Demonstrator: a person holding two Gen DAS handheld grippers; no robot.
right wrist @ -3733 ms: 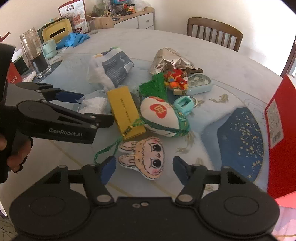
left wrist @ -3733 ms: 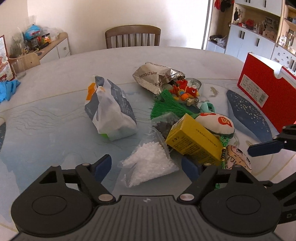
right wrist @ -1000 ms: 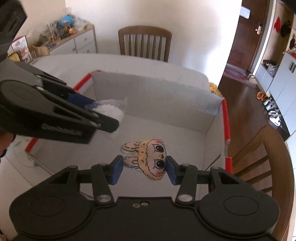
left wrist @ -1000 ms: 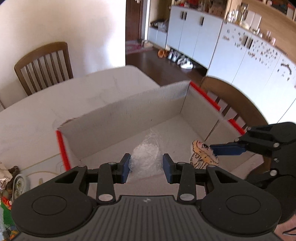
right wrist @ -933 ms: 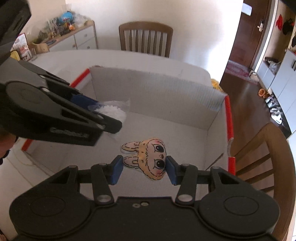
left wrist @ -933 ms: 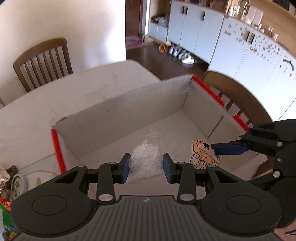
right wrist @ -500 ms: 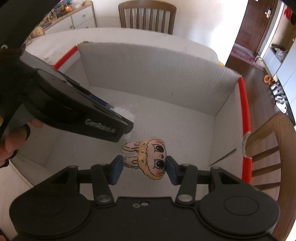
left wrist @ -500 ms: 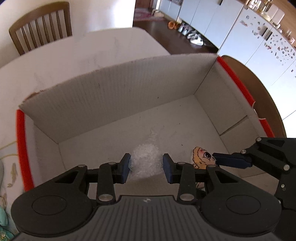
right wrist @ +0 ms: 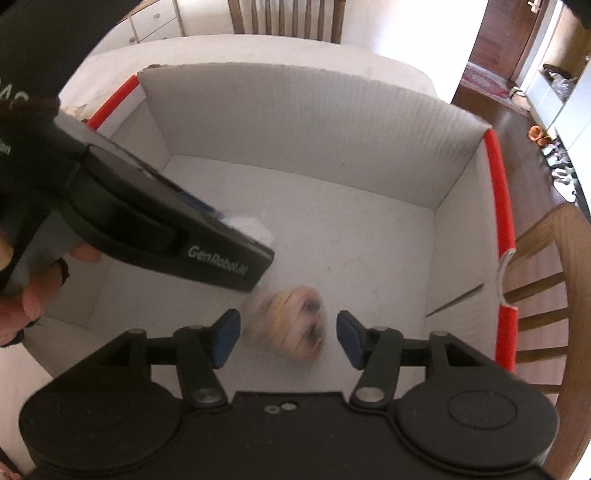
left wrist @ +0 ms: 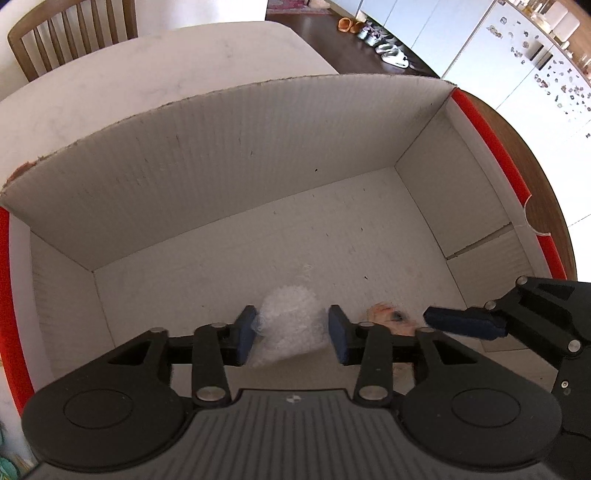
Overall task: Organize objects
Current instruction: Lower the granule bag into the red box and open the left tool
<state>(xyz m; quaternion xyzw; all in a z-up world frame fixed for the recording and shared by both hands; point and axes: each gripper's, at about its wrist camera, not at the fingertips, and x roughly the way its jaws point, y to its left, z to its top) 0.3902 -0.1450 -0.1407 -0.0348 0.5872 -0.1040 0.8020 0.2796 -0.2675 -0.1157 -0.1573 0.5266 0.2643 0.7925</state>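
Note:
Both grippers point down into a white cardboard box (left wrist: 221, 147) with red rims (right wrist: 498, 206). The jaws of my left gripper (left wrist: 291, 334) are opening. A clear bag of white granules (left wrist: 291, 321) sits loose between its blue pads, with a gap on the right side. My right gripper (right wrist: 288, 338) is opening too. The bunny plush (right wrist: 291, 321) is motion-blurred between its pads, touching neither. In the left wrist view the bunny plush (left wrist: 388, 317) shows beside the right gripper's blue finger (left wrist: 461, 325). The left gripper's body (right wrist: 166, 229) hides most of the bag (right wrist: 255, 225) in the right wrist view.
The box stands on a pale round table (left wrist: 147, 74). Wooden chairs stand at the far side (left wrist: 70, 33) and close by the box's right rim (right wrist: 543, 288). A person's hand (right wrist: 33, 291) holds the left gripper. White cabinets (left wrist: 517, 55) lie beyond.
Both grippers sank lower into the box and their jaws widened. The bag and the bunny plush, gripped before, now lie free of the pads, and the bunny is blurred.

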